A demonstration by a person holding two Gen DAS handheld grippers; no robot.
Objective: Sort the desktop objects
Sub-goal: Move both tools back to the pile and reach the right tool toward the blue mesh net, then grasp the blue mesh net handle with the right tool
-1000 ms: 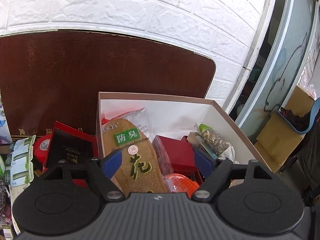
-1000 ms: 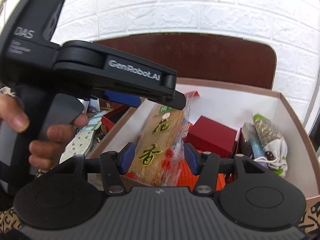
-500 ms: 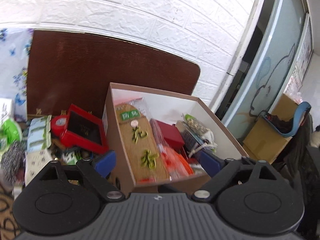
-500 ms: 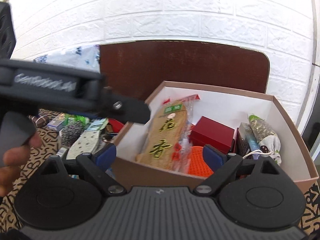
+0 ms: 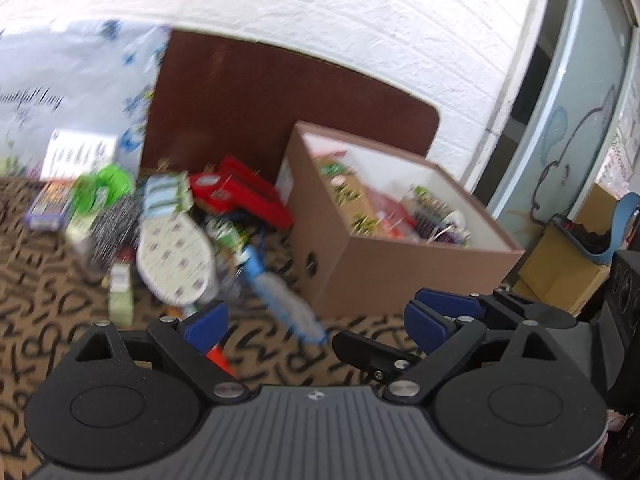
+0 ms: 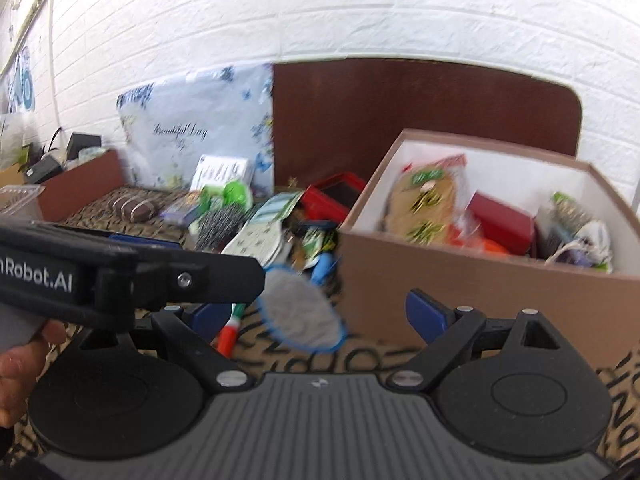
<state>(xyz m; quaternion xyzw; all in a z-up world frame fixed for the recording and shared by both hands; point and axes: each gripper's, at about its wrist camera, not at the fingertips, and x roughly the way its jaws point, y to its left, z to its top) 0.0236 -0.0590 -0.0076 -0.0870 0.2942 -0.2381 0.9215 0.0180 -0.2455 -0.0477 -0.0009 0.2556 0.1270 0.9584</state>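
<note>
A brown cardboard box point(image 5: 400, 264) point(image 6: 440, 280) holds a packed tan insole point(image 6: 424, 204), a red box point(image 6: 504, 216) and a sachet bag point(image 6: 576, 224). Left of it lies a blurred pile: a white patterned insole point(image 5: 172, 252) point(image 6: 256, 236), a blue-rimmed brush point(image 5: 280, 300) point(image 6: 300, 308), a steel scourer point(image 6: 218, 220) and a red case point(image 5: 240, 192). My left gripper point(image 5: 316, 316) point(image 6: 192, 258) hangs before the pile, its jaws opening with nothing between them. My right gripper point(image 6: 316, 314) stands open and holds nothing, in front of the box's near wall.
A dark brown board point(image 6: 400, 112) and a floral bag point(image 6: 192, 128) lean on the white brick wall. The tablecloth point(image 5: 60, 320) carries black lettering. An orange and green pen point(image 6: 230, 332) lies near my fingers. A hand point(image 6: 16, 364) holds the left gripper. Cardboard boxes point(image 5: 560, 264) stand on the floor at right.
Both grippers have drawn back out of the box. The right jaws spread wide and left the tan insole pack inside. The left view has swung toward the pile.
</note>
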